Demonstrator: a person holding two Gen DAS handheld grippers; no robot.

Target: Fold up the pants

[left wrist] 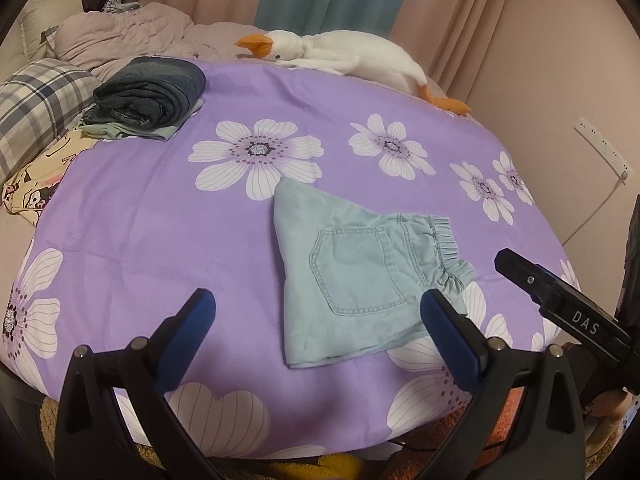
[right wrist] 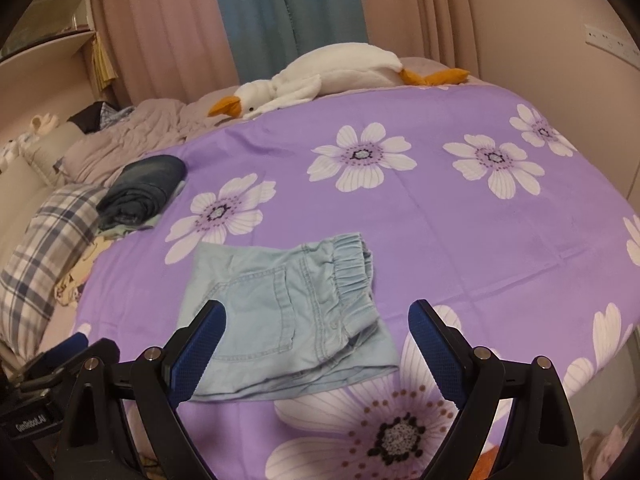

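The left claw point(left wrist: 316, 312) and the right claw point(right wrist: 316, 322) both hang wide and empty. Just past them, the folded light blue denim pants point(right wrist: 280, 312) lie on the purple flowered bedspread point(right wrist: 440, 240). Farther away sits a dark blue jeans pile point(left wrist: 152, 90), its bottom layers hidden, then a white plush goose point(left wrist: 340, 54).
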